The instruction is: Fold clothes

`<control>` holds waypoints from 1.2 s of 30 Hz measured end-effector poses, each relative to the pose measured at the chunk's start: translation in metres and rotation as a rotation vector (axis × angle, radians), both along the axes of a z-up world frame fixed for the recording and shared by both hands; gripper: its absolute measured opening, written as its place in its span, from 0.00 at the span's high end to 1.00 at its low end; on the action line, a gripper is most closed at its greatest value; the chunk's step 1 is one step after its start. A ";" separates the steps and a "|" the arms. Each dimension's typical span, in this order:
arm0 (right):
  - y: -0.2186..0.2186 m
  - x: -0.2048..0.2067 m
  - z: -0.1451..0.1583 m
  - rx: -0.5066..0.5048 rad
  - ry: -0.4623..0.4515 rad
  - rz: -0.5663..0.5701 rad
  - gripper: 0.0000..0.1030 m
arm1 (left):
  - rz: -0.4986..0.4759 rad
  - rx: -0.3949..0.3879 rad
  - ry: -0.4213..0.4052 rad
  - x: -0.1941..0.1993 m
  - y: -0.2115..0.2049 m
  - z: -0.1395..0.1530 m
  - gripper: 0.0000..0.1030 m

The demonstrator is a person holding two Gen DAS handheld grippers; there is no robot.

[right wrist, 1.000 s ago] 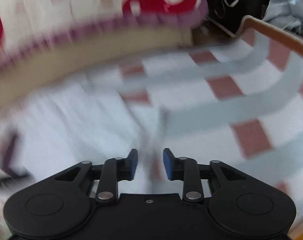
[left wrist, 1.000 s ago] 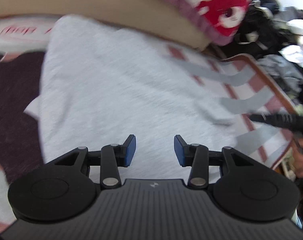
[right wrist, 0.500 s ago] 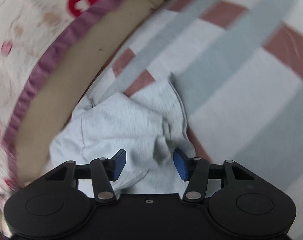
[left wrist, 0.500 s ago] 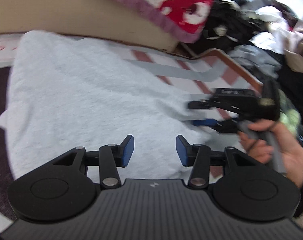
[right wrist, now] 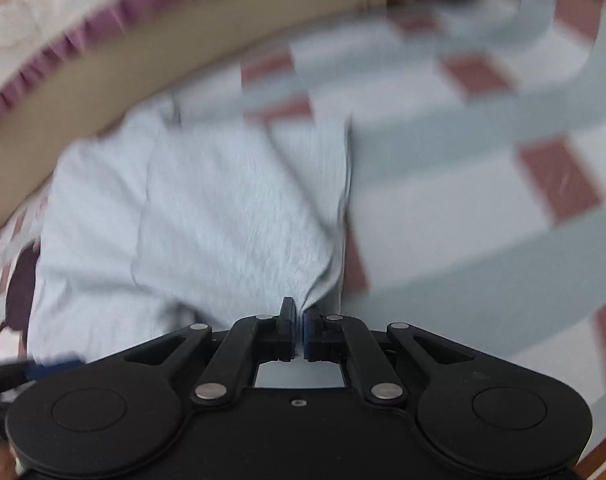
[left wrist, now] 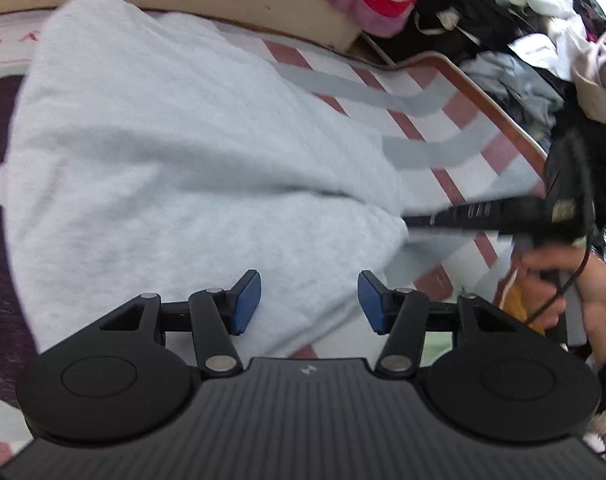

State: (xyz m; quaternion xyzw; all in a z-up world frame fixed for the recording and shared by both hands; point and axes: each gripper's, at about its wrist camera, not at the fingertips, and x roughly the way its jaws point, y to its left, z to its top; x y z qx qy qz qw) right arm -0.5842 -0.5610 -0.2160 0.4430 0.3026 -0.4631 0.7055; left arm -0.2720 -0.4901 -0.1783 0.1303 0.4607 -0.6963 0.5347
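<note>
Since half a second ago, right tool [right wrist: 297,334] has clenched the grey garment's [right wrist: 231,208] edge; left tool [left wrist: 309,306] hovers released above it.

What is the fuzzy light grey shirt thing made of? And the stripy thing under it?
The grey garment looks like soft cotton fleece or sweatshirt knit: matte, fuzzy surface, and it puckers where the right gripper pinches it. The striped mat under it looks like a flat printed fabric or foam mat with a brown bound edge; the blur leaves that open.
</note>
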 end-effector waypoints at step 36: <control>-0.042 0.077 0.049 -0.557 0.275 0.379 0.98 | -0.254 -0.008 0.022 -0.054 -0.028 -0.004 0.97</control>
